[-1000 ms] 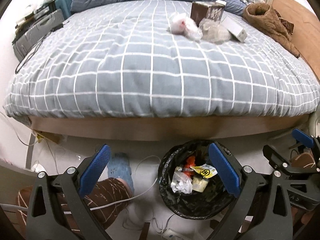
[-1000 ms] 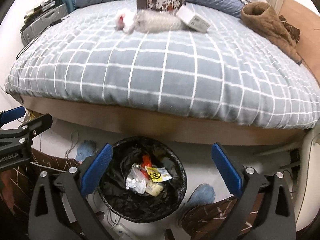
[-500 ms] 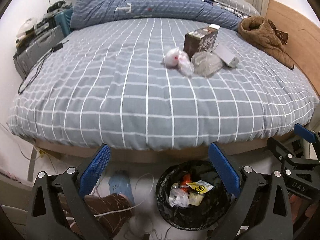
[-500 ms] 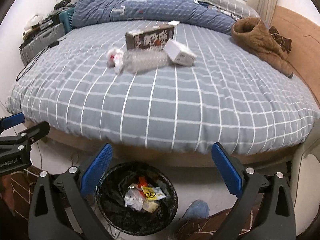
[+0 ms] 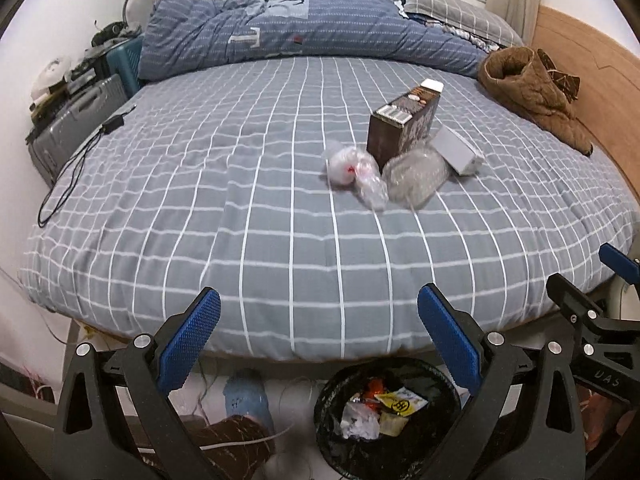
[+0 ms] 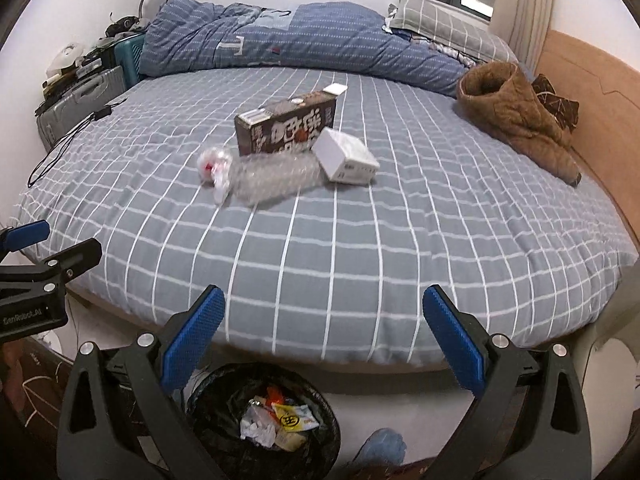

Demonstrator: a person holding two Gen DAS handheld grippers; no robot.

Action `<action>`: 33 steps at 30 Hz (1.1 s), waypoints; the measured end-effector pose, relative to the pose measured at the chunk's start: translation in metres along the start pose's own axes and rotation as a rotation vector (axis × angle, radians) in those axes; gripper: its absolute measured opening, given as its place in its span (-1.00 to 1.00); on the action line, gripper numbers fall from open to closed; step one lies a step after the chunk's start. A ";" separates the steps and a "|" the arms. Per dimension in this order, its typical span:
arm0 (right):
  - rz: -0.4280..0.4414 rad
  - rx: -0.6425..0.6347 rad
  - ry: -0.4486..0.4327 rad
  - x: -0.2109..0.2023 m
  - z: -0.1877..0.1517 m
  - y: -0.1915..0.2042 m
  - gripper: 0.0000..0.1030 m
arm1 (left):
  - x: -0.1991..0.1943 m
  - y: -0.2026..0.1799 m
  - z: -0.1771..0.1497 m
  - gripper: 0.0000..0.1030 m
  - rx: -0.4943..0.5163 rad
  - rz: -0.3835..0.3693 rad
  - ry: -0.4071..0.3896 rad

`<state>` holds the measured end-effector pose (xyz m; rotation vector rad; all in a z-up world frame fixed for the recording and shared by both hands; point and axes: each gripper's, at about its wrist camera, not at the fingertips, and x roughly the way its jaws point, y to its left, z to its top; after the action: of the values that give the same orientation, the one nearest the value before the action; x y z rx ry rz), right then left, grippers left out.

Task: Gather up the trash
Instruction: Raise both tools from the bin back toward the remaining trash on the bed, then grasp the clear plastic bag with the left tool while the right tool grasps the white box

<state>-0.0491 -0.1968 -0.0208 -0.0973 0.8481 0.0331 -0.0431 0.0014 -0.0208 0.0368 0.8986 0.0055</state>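
Centrally, crinkled plastic wrap (image 6: pixel 276 178), brown carton (image 6: pixel 286 126), checked quilt (image 6: pixel 360 240), black-lined bin (image 6: pixel 264 420).

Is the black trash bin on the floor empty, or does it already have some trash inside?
Not empty. The trash bin already holds crumpled white paper, a yellow wrapper and something orange, but it is far from full.

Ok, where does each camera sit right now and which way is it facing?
Left wrist: on the left claw, open, at the foot of the bed, facing the trash pile; right claw at far right.
Right wrist: on the right claw, open, same heading; left claw at far left.
Shared: brown box, bubble wrap, white box, bin.
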 end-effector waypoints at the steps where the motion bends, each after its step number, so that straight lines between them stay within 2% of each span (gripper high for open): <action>1: -0.001 -0.002 -0.003 0.003 0.005 -0.002 0.85 | 0.002 0.000 0.004 0.89 -0.001 0.000 0.000; 17: -0.020 -0.010 0.005 0.083 0.073 -0.028 0.85 | 0.079 -0.001 0.076 0.89 -0.028 0.003 0.022; 27: 0.030 -0.024 0.052 0.156 0.114 -0.044 0.85 | 0.141 -0.003 0.110 0.88 -0.023 -0.015 0.060; 33: 0.097 0.004 0.094 0.194 0.127 -0.056 0.85 | 0.169 -0.007 0.118 0.88 -0.014 -0.032 0.086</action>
<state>0.1783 -0.2423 -0.0787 -0.0539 0.9467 0.1186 0.1546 -0.0058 -0.0799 0.0089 0.9849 -0.0166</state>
